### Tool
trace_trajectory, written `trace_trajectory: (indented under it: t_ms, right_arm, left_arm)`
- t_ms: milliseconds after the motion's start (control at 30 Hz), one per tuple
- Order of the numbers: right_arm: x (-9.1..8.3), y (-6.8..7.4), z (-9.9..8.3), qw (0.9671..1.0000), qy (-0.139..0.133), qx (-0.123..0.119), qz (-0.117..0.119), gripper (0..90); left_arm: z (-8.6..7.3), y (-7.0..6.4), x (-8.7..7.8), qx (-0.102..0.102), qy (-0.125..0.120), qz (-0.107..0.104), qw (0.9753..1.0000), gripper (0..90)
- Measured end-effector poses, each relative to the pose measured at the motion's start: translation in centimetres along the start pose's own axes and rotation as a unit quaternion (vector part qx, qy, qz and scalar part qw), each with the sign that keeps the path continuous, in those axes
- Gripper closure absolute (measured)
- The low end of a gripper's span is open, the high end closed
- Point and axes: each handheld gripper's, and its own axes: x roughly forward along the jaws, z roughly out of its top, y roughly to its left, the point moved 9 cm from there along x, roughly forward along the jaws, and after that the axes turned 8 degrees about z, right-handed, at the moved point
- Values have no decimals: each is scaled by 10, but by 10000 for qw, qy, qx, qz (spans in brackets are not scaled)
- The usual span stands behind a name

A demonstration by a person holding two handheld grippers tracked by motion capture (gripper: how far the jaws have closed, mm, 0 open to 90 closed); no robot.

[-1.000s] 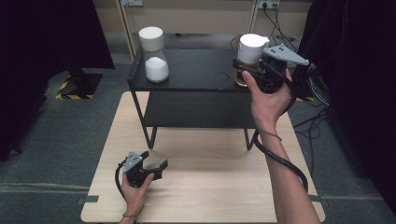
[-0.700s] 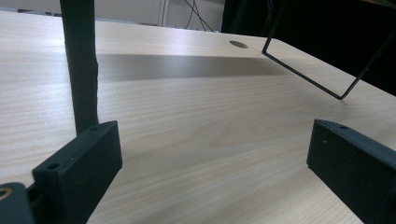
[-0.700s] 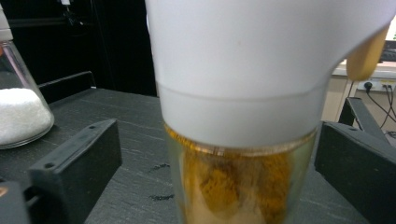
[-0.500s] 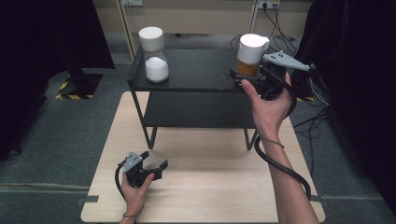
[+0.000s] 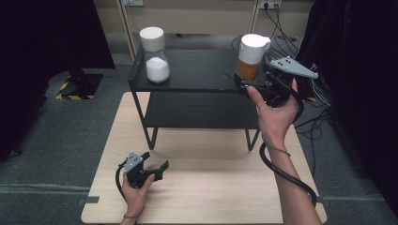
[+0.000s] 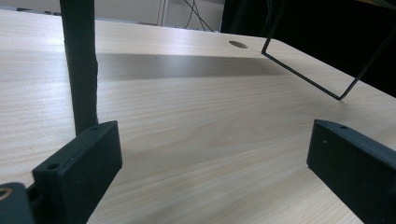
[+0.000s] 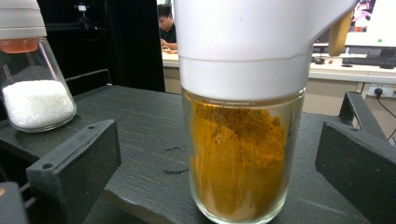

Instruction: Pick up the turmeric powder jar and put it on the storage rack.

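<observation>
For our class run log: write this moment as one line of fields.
right tool: open, jaws either side of orange spice jar, not gripping | left tool: open, low over wooden table | white-grain jar: on black shelf

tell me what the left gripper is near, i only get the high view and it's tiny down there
Observer: In the left gripper view the left gripper has its jaws wide apart with bare light wooden tabletop between them.
Operator: is the orange jar between the right jaws yet
Observer: In the right gripper view the glass jar of orange powder with a white lid stands centred between the jaws of the right gripper, with a gap on each side.
Operator: how full is it
Observer: The orange powder reaches nearly up to the white lid, and the jar stands upright on the black shelf top.
</observation>
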Motion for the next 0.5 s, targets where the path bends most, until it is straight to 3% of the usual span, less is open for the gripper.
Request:
trace_trajectory:
  t_ms: [500]
  right_arm:
    - [-22, 11, -12, 9995, -132, -239, 141, 5]
  left_arm:
    - [0, 0, 0, 5, 0, -4, 10000, 25]
